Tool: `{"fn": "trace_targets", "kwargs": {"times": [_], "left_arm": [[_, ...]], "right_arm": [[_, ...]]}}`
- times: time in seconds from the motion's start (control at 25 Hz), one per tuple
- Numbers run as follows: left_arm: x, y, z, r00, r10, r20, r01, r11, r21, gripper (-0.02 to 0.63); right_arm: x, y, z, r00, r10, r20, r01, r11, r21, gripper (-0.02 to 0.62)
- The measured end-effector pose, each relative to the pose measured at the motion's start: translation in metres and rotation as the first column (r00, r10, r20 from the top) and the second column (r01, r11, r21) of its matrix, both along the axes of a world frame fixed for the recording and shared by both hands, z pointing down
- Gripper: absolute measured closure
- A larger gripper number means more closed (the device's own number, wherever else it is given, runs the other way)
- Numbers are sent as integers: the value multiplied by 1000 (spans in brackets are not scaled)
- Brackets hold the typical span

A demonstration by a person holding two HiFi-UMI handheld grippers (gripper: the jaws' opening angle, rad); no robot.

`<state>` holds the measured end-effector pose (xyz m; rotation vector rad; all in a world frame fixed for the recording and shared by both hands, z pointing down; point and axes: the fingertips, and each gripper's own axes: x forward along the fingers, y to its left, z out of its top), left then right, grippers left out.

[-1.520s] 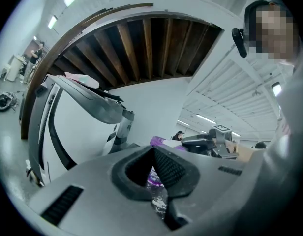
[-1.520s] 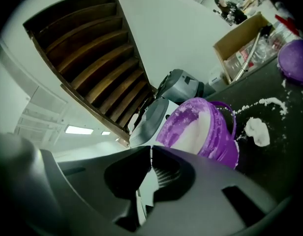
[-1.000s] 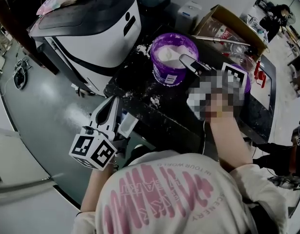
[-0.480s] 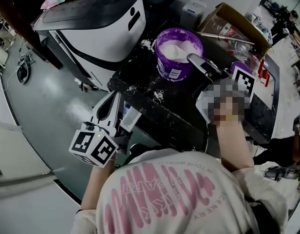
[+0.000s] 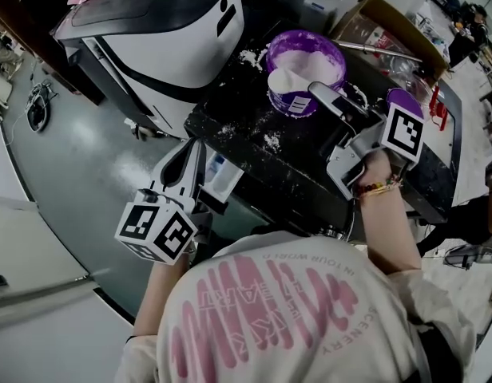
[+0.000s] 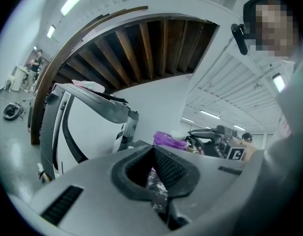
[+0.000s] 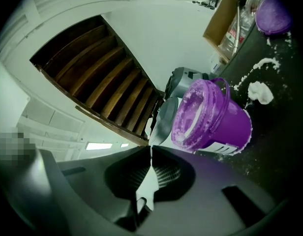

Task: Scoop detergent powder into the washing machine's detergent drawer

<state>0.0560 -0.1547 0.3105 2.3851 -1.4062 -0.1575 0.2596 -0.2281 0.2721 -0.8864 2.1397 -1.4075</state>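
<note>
A purple bucket (image 5: 310, 54) (image 7: 215, 114) of white detergent powder stands on a black top (image 5: 254, 146) dusted with spilled powder. My right gripper (image 5: 316, 91) (image 7: 150, 150) is shut on the handle of a white scoop (image 5: 286, 79) (image 7: 164, 122). The scoop's bowl, heaped with powder, hangs at the bucket's near rim. Below the black top's edge a white drawer (image 5: 222, 175) sticks out. My left gripper (image 5: 196, 144) (image 6: 152, 150) is shut on nothing, just left of that drawer, and points toward the bucket.
A white appliance (image 5: 162, 22) stands left of the bucket. A purple lid (image 7: 272, 11) and a cardboard box (image 5: 382, 22) lie beyond the bucket on the right. Clumps of spilled powder (image 7: 259, 91) lie on the black top. Grey floor (image 5: 78, 166) spreads to the left.
The right gripper has shifted left across the bucket, and the scoop's powder-filled bowl now shows at the bucket's near rim. The left gripper has stayed where it was.
</note>
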Motion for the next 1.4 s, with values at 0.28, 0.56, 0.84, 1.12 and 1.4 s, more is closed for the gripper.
{"fn": "trace_targets", "kwargs": {"times": [0.28,0.56,0.84,1.12,1.4], "left_arm": [[-38,1,-14,999,46,-17,-46,999,12,604],[-69,-7,-17,994,107,-21,-107,994,10,604],[-90,-13,-19,985,166,-39,-165,986,17,604],[-103,-16,-13,972,228,-59,-228,974,16,604],[-119,-16,-1,962,266,-61,-266,964,-6,604]], "right_arm": [[-22,12,-1,999,47,27,-47,999,-13,590],[-54,24,2,998,67,16,-67,998,-8,590],[-77,34,17,993,120,7,-119,991,-54,591],[-102,48,36,987,146,-64,-151,985,-82,589],[-123,62,58,981,172,-88,-182,974,-134,589]]}}
